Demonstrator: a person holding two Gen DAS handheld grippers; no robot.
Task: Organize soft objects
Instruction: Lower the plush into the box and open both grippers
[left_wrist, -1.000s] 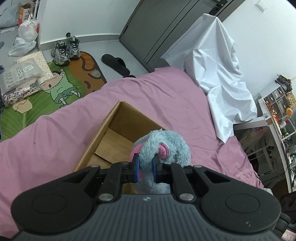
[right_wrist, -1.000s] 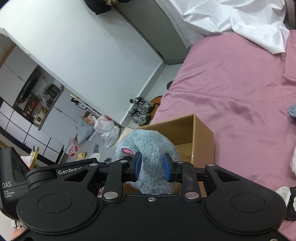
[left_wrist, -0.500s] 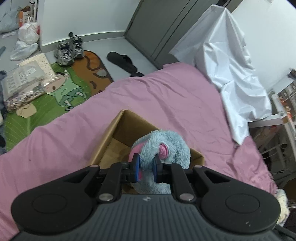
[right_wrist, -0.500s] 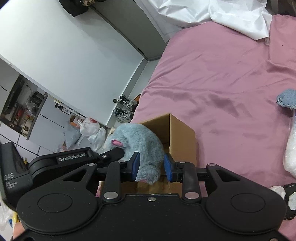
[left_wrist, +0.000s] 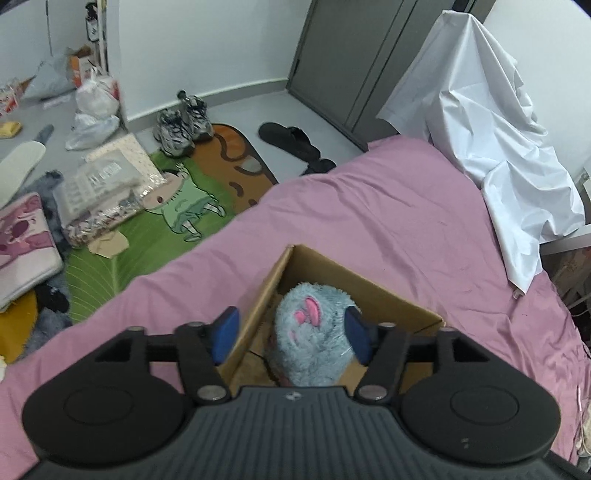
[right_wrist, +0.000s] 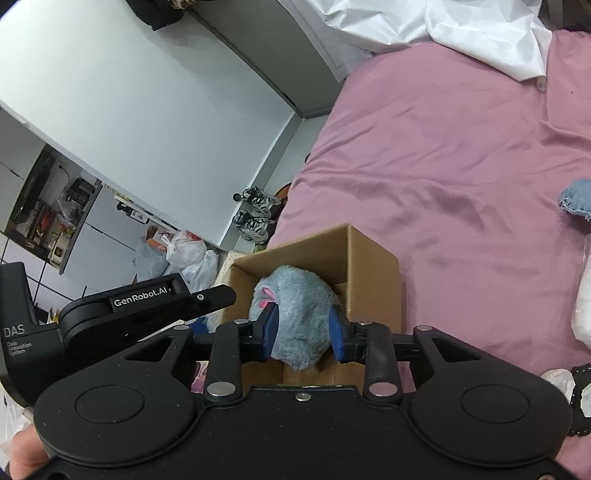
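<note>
The left gripper stood released: its jaws had just been opening, and the blue pads sat wide, one over the box's near-left wall, the other beside the toy's right flank, neither pressing on it. Between them, low in the middle of the left wrist frame, the blue plush toy sat inside the cardboard box, pink ear upward.

The right gripper had also been opening its jaws, and the toy was between them. The left pad lay against the fur; at the right pad a thin dark gap showed, so whether it was grasping the toy could not be told. In this view the toy's upper part rose above the box's rim at lower centre, and the left gripper's black finger reached in from the left edge toward the box.

The box rested on the pink bedsheet that filled the middle of both frames. A white sheet hung at the upper right of the left view. On the floor at upper left lay a green cartoon rug, a pair of sneakers, a black slipper and plastic bags. At the right edge of the right view a blue denim piece lay on the bedsheet.
</note>
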